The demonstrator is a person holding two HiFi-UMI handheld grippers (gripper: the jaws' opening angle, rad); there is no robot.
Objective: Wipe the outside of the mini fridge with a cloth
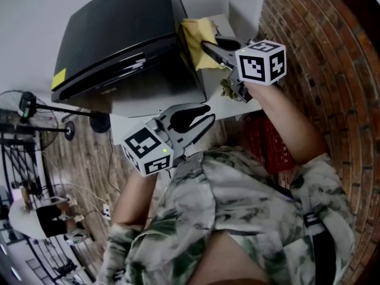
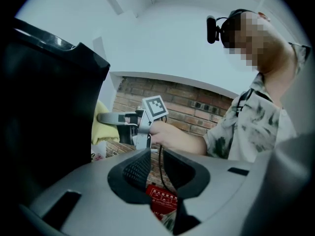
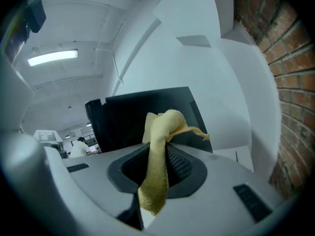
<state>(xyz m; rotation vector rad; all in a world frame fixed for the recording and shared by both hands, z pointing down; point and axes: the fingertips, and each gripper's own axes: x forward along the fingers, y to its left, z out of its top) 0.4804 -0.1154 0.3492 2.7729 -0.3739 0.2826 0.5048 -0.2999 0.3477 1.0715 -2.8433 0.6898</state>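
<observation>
The black mini fridge (image 1: 119, 34) stands on a white stand, seen from above in the head view. My right gripper (image 1: 208, 46) is shut on a yellow cloth (image 1: 196, 35) and holds it against the fridge's right side near the top edge. In the right gripper view the cloth (image 3: 160, 156) hangs out of the jaws in front of the fridge (image 3: 133, 117). My left gripper (image 1: 200, 122) hovers lower, in front of the fridge, open and empty. Its view shows the fridge (image 2: 44, 112) at left, and the right gripper (image 2: 106, 118) with the cloth (image 2: 101, 132).
A brick wall (image 1: 332, 70) runs along the right. A red box (image 1: 264, 141) sits low beside it. The white stand (image 1: 142, 120) carries the fridge. A black stand with cables (image 1: 35, 108) is on the wooden floor at left.
</observation>
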